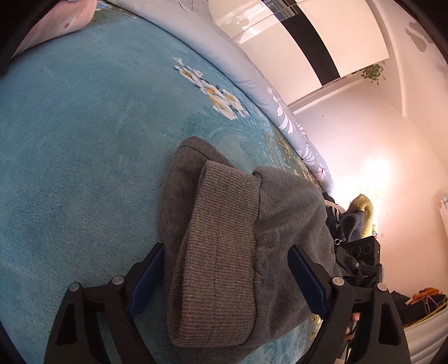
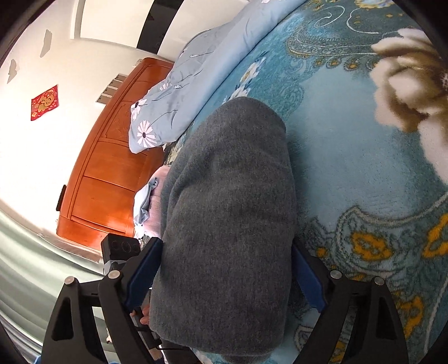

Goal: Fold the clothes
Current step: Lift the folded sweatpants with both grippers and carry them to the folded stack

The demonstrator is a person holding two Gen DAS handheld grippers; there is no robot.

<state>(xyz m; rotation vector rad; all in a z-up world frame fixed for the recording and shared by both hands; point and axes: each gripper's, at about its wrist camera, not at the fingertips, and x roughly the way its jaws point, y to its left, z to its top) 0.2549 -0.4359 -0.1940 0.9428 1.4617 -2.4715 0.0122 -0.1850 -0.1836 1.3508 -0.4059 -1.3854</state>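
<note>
A grey fleece garment [image 1: 285, 224] lies bunched on the blue floral blanket [image 1: 84, 140]. Its ribbed brownish-grey band [image 1: 221, 252] runs between the fingers of my left gripper [image 1: 226, 275], which stands wide open around it. In the right wrist view the same grey garment [image 2: 232, 210] is a rounded folded bundle lying between the fingers of my right gripper [image 2: 226, 273], also wide open. The jaws straddle the cloth without pinching it. The other gripper [image 1: 361, 260] shows at the right of the left view, and at the lower left of the right view [image 2: 120, 249].
A light blue flowered duvet [image 2: 173, 92] lies along the bed's far side. A wooden headboard [image 2: 106, 173] stands behind it. A pink pillow [image 1: 56, 25] is at top left. More clothes [image 1: 361, 215] are piled by the bed edge. A beige flower print [image 2: 408, 84] marks the blanket.
</note>
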